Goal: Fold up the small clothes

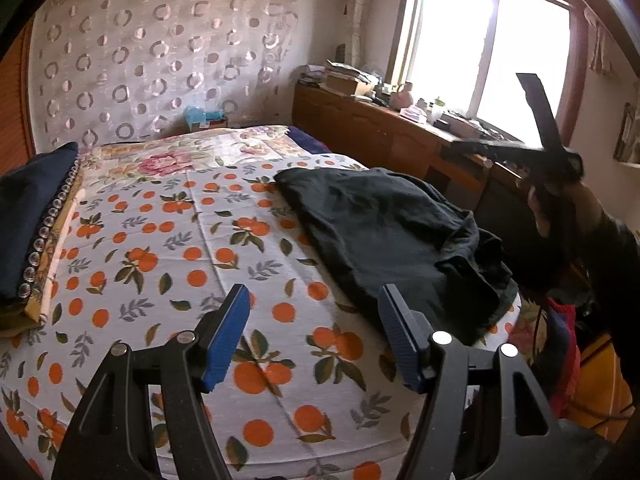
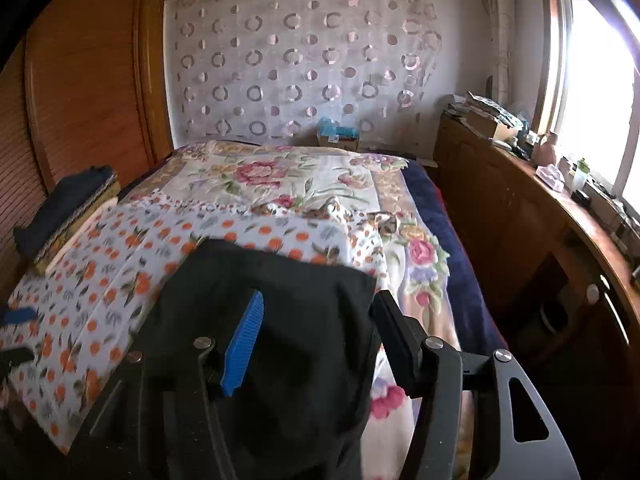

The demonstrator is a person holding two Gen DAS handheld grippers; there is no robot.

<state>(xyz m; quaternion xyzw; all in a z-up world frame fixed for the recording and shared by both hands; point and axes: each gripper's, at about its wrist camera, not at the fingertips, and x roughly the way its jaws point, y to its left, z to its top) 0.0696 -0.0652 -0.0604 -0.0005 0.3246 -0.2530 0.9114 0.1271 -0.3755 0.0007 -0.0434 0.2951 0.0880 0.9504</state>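
A black garment (image 1: 384, 232) lies crumpled on the orange-print bed sheet (image 1: 160, 248), toward the bed's right edge. My left gripper (image 1: 314, 300) hovers open over the bare sheet just left of the garment's near end, with nothing between its blue pads. A hand holds my right gripper (image 1: 536, 152) raised above the garment's right side. In the right wrist view, the right gripper (image 2: 318, 304) stands open low over the black garment (image 2: 312, 280), which spreads under and between the fingers without being pinched. A blue fingertip (image 2: 16, 316) of the left gripper shows at the far left.
A folded dark blue stack (image 1: 28, 216) sits on the bed's left side, also visible as a stack (image 2: 68, 208) beside the wooden wardrobe (image 2: 88, 80). A cluttered wooden cabinet (image 1: 380, 128) runs along the right under the window. A floral quilt (image 2: 280, 176) covers the bed's far end.
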